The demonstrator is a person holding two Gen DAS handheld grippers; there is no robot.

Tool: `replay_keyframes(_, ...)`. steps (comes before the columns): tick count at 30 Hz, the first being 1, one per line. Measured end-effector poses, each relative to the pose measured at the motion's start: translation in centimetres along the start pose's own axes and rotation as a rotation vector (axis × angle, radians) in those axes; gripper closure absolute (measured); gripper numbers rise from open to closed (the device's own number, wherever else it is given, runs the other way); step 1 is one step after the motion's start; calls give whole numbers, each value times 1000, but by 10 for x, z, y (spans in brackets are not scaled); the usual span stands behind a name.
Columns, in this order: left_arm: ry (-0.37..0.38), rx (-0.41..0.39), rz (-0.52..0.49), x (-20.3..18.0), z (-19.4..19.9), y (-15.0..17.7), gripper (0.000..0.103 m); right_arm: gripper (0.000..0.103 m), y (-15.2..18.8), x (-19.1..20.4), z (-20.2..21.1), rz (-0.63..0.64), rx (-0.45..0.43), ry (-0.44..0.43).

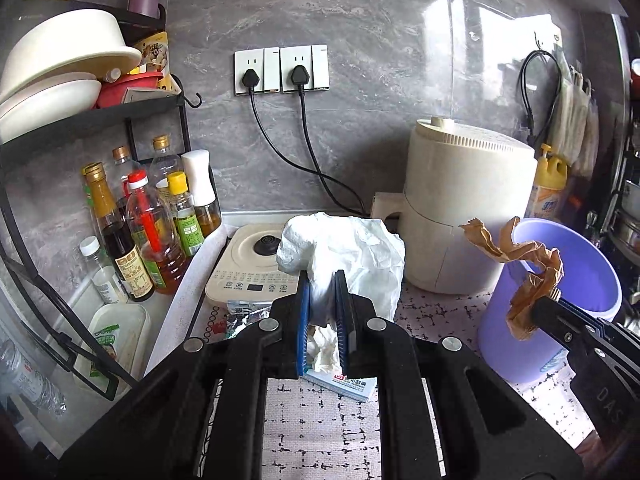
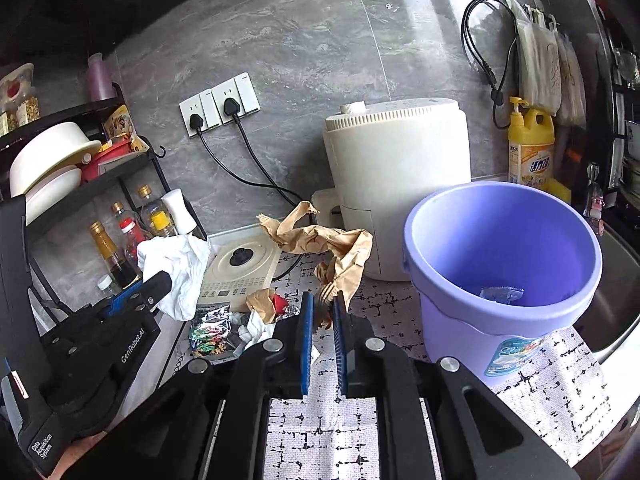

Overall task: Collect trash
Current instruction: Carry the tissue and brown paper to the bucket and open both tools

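Note:
My left gripper (image 1: pixel 323 280) is shut on a crumpled white tissue (image 1: pixel 352 256) and holds it above the counter; it also shows in the right wrist view (image 2: pixel 176 268). My right gripper (image 2: pixel 323 300) is shut on a crumpled brown paper (image 2: pixel 336 244), held just left of the purple bucket (image 2: pixel 500 240). In the left wrist view the brown paper (image 1: pixel 520 264) hangs in front of the bucket's rim (image 1: pixel 580 256). A clear wrapper (image 2: pixel 500 293) lies inside the bucket. More trash (image 2: pixel 248 320) lies on the counter: foil wrappers, tissue, brown paper scraps.
A cream air fryer (image 2: pixel 396 184) stands behind the bucket. An induction cooker (image 2: pixel 240 268) sits at the back left. Oil and sauce bottles (image 1: pixel 136 232) and a black rack with bowls (image 1: pixel 60 64) fill the left. A yellow detergent bottle (image 2: pixel 530 144) and a sink (image 2: pixel 616 280) are on the right.

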State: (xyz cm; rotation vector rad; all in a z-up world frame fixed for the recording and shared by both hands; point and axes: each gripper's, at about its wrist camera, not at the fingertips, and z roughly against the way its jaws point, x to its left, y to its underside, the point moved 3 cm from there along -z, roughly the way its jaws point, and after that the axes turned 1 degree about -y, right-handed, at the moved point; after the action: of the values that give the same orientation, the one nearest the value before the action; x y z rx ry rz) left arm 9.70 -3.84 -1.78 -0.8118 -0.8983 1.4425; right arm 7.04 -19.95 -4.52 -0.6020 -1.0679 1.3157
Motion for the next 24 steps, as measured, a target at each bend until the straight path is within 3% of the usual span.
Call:
replay_keyframes(11, 109, -92, -19, -38, 2, -43, 91, 92, -43, -24, 24, 0, -106, 107)
replay_keyframes(24, 258, -94, -43, -91, -18, -54, 91, 92, -53, -66, 37, -49, -134, 261)
